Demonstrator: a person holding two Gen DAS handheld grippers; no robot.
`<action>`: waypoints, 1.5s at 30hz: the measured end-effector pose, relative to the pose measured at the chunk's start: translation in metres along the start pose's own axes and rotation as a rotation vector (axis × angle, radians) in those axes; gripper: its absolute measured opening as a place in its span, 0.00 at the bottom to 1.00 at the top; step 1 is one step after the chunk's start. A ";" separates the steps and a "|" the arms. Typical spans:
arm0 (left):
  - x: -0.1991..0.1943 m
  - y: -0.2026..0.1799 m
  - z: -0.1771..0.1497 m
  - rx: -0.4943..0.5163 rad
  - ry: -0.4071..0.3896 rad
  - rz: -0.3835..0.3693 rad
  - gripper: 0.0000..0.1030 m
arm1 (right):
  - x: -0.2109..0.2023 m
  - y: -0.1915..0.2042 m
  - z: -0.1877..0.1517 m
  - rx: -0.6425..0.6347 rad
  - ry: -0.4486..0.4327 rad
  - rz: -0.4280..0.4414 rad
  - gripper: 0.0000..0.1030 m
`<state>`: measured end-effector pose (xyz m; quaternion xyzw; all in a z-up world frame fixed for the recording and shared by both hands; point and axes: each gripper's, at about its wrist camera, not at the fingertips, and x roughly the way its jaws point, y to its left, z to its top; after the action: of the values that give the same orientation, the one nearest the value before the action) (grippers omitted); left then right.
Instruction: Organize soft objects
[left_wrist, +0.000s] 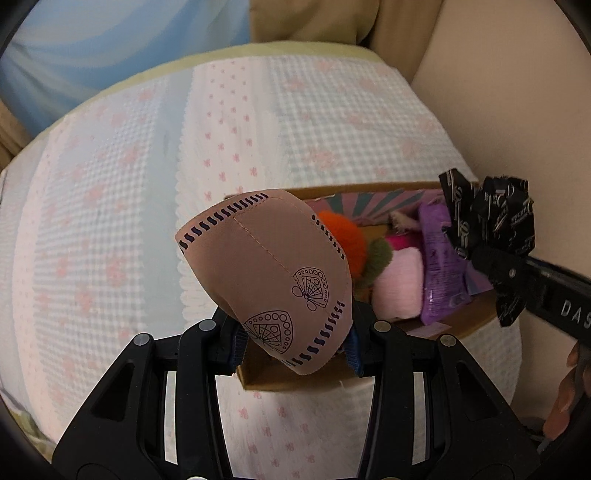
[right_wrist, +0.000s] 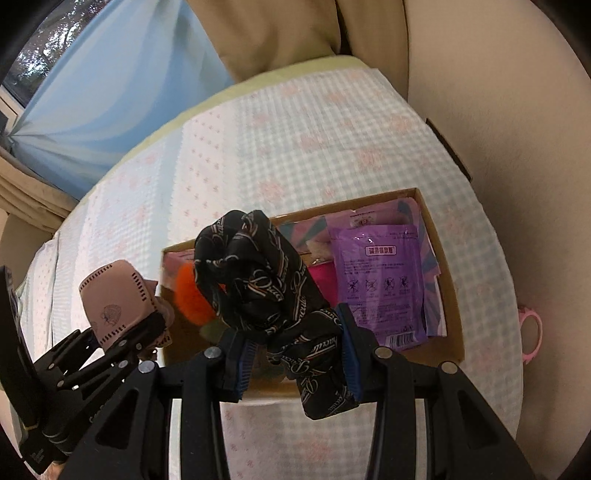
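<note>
The left gripper pinches a pink mask over the near left corner of the box on the bed. The right gripper pinches a black scarf above the box's near edge. Inside lie an orange pompom and a purple packet.

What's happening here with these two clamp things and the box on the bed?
A person is sorting soft things into a cardboard box on the bed. The left tool grips a tan pouch and the right tool grips a black printed cloth, both held over the box. Inside it lie an orange pompom, a pink roll and a purple packet.
</note>
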<state>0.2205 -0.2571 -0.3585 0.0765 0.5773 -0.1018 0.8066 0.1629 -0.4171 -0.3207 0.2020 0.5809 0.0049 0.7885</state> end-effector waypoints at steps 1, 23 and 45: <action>0.004 0.000 0.000 0.002 0.005 -0.004 0.37 | 0.006 -0.003 0.002 -0.001 0.007 -0.002 0.36; -0.011 0.006 -0.010 -0.005 0.002 -0.009 1.00 | 0.026 -0.016 0.006 -0.007 0.052 -0.024 0.97; -0.229 0.069 -0.027 -0.065 -0.264 0.009 1.00 | -0.146 0.080 -0.023 -0.120 -0.190 -0.011 0.97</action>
<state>0.1414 -0.1665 -0.1499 0.0391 0.4687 -0.0885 0.8780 0.1120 -0.3717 -0.1666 0.1511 0.5033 0.0161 0.8507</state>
